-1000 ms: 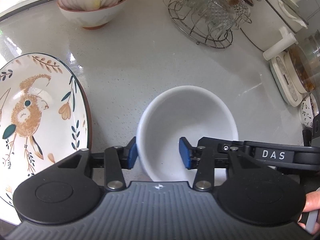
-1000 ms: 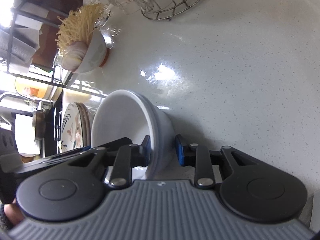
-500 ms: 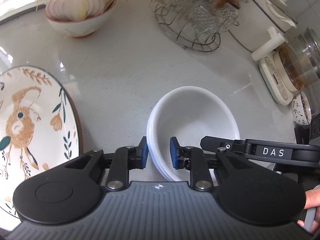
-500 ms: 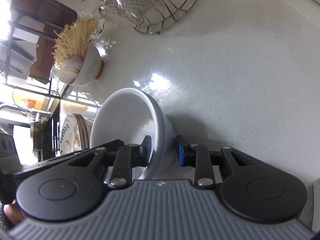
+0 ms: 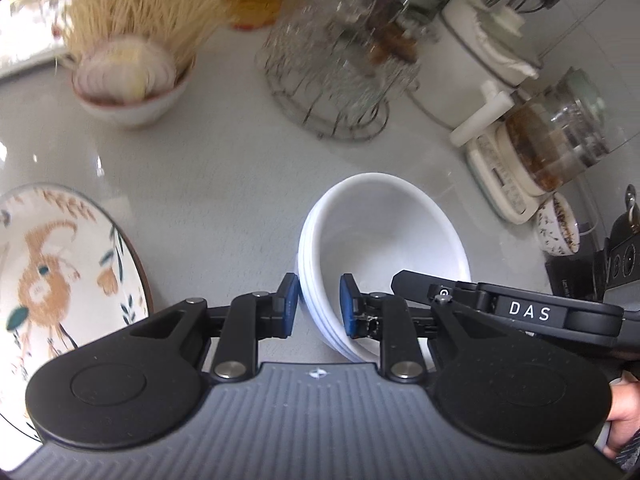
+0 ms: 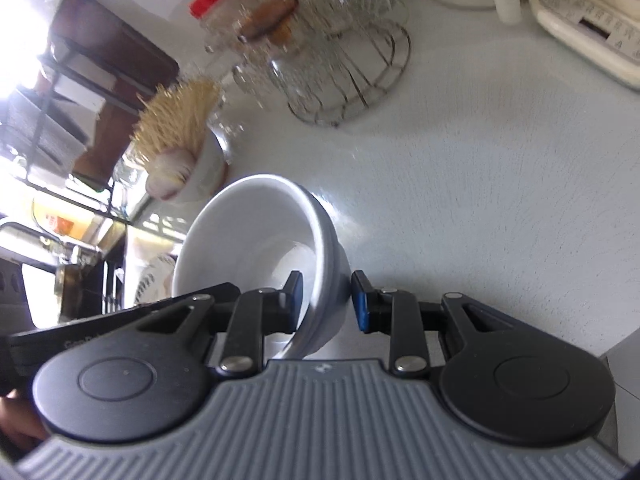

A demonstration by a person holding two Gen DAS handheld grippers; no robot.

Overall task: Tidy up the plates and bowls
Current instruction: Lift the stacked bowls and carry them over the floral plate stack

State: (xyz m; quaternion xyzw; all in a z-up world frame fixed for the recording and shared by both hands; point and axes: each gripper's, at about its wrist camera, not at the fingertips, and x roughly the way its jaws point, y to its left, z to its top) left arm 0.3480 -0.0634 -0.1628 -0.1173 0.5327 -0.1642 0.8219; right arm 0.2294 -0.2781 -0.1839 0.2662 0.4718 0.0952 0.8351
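I am holding a stack of white bowls (image 5: 384, 240) with both grippers at once; my left gripper (image 5: 319, 306) is clamping the stack's near-left rim, one blue pad outside the wall and the other inside the top bowl, both pressing on it; my right gripper (image 6: 326, 300) is pinching the opposite rim the same way, its left pad inside the bowl and its right pad against the outer wall, so both are closed on the stack; in the left wrist view the rims of several nested bowls are showing as thin layered edges; the stack is sitting tilted between the two grippers over the pale speckled worktop (image 5: 224, 168), toward its near edge, and I cannot tell whether its base is touching the surface; a patterned plate (image 5: 60, 272) with an orange bird and leaves is lying at the worktop's left edge, well apart from the bowls; toward the back a bowl of dry noodles and sliced onion (image 5: 128, 76) is standing left of a wire rack of glasses (image 5: 340, 76), both blurred; along the right side a white appliance (image 5: 476, 68), a glass kettle on its base (image 5: 552, 148) and a small speckled cup (image 5: 558, 230) are lining up; a fingertip (image 5: 620, 412) is showing at the lower right corner of the left wrist view.
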